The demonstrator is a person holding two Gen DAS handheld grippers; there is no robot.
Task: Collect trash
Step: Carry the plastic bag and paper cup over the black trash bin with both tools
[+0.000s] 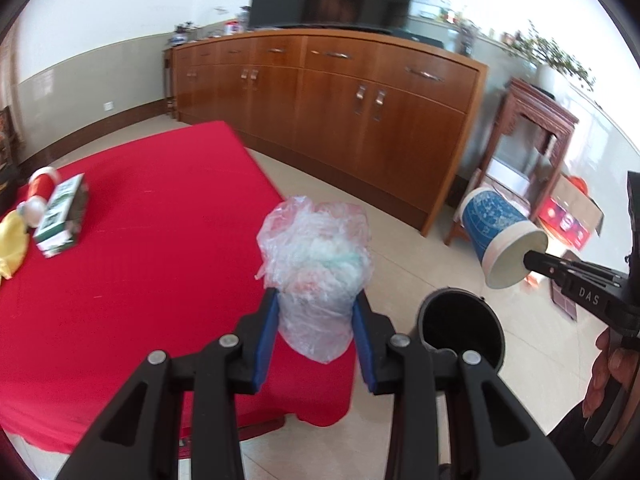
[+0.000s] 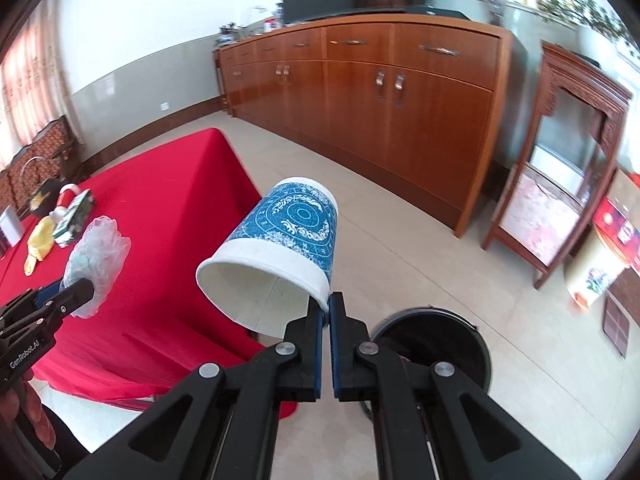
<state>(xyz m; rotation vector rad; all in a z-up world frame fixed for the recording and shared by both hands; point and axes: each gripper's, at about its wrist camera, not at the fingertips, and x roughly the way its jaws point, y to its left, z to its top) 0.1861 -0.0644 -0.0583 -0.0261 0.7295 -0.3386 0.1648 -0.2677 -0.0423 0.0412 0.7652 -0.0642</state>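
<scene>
My left gripper [image 1: 316, 300] is shut on a crumpled clear plastic bag [image 1: 314, 256] and holds it above the corner of the red table [image 1: 140, 240]. The bag also shows in the right wrist view [image 2: 98, 260]. My right gripper [image 2: 326, 300] is shut on the rim of a blue-and-white paper cup [image 2: 280, 252], held tilted in the air; the cup also shows in the left wrist view [image 1: 500, 236]. A round black trash bin [image 1: 460, 324] stands on the floor just right of the table, below both grippers; it also shows in the right wrist view [image 2: 432, 344].
On the far left of the table lie a green-and-white carton [image 1: 62, 216], a red-and-white cup [image 1: 42, 184] and a yellow item [image 1: 12, 248]. A long wooden sideboard [image 1: 332, 96] lines the wall. A small wooden stand [image 1: 528, 148] and boxes [image 1: 568, 216] sit at the right.
</scene>
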